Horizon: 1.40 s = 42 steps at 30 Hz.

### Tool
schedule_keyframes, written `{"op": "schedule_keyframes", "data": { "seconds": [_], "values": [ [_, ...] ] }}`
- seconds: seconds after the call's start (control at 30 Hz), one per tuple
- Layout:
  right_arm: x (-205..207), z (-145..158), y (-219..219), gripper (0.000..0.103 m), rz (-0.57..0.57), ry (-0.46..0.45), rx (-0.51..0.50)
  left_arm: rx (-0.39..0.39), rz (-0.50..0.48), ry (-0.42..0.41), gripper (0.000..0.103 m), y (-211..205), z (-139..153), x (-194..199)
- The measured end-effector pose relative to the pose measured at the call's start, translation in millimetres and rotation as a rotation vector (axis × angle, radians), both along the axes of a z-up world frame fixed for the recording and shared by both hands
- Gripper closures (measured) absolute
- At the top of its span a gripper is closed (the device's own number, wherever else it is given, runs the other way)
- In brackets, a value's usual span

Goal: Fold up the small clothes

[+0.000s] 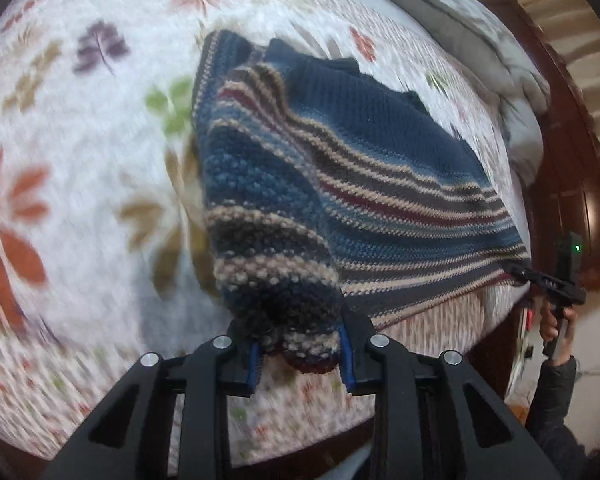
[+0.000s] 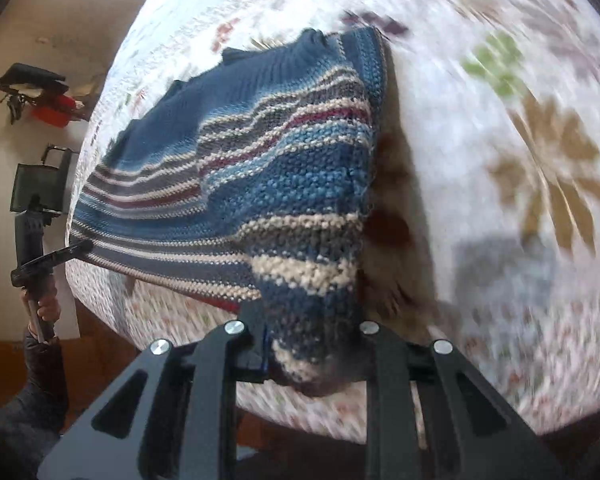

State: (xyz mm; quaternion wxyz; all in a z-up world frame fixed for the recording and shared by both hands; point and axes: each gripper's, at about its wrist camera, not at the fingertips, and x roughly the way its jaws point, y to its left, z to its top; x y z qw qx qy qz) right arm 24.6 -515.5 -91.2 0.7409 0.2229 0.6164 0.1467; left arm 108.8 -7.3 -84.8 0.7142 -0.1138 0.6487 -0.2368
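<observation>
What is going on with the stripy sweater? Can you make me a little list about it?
garment: striped knit sweater, navy top part, blue, tan and red stripes
surface: floral bedspread
left gripper: shut on one bunched corner of the sweater
right gripper: shut on the other corner
sweater state: near edge lifted and stretched between the grippers, far part on the bed
fold: not yet done

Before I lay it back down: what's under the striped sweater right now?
Under the striped sweater only the floral bedspread shows, with the sweater's shadow on it. The patch that the raised knit covers is hidden, so nothing can be said of it.
</observation>
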Motion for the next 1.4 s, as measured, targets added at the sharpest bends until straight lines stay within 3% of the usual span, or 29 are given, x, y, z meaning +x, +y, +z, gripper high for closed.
{"op": "schedule_keyframes", "data": {
  "seconds": [0.17, 0.23, 0.3, 0.33, 0.37, 0.4, 0.5, 0.57, 0.7, 0.9, 1.17, 1.2, 1.27, 1.33, 1.4],
  "values": [
    [-23, -33, -10, 0.076, -0.021, 0.054, 0.023, 0.074, -0.017, 0.009, 0.069, -6, -34, -25],
    [-21, -46, -4, 0.071, -0.015, 0.071, 0.000, 0.119, -0.011, -0.006, 0.060, -9, -41, -22],
    [-19, -45, -3, 0.063, -0.011, 0.060, -0.029, 0.173, 0.016, -0.030, 0.055, -5, -38, -25],
    [-20, -38, -6, 0.054, -0.019, 0.041, -0.066, 0.211, 0.026, -0.061, 0.050, 0, -29, -26],
    [-20, -30, -6, 0.044, -0.024, 0.022, -0.100, 0.239, 0.031, -0.083, 0.045, 4, -23, -26],
    [-23, -17, -11, 0.042, -0.036, -0.014, -0.143, 0.283, 0.044, -0.136, 0.036, 12, -9, -26],
    [-23, 13, -20, 0.042, -0.059, -0.097, -0.214, 0.350, 0.064, -0.221, 0.032, 32, 17, -17],
    [-14, 29, -19, 0.042, -0.054, -0.140, -0.214, 0.341, 0.065, -0.250, 0.032, 29, 31, -5],
    [34, 47, 6, 0.045, 0.017, -0.199, -0.214, 0.309, 0.014, -0.314, 0.032, -21, 49, 36],
    [113, 34, 40, 0.051, 0.091, -0.216, -0.248, 0.366, -0.086, -0.343, 0.032, -89, 23, 92],
    [170, -3, 37, 0.056, 0.097, -0.152, -0.218, 0.325, -0.132, -0.241, 0.033, -99, -17, 113],
    [173, -5, 38, 0.059, 0.102, -0.148, -0.225, 0.310, -0.141, -0.232, 0.034, -99, -18, 113],
    [176, -9, 40, 0.074, 0.117, -0.145, -0.240, 0.306, -0.146, -0.221, 0.036, -101, -20, 112],
    [176, -9, 40, 0.074, 0.123, -0.149, -0.246, 0.330, -0.143, -0.218, 0.047, -103, -24, 114],
    [176, -7, 37, 0.068, 0.115, -0.169, -0.246, 0.336, -0.125, -0.216, 0.051, -101, -26, 116]
  ]
}}
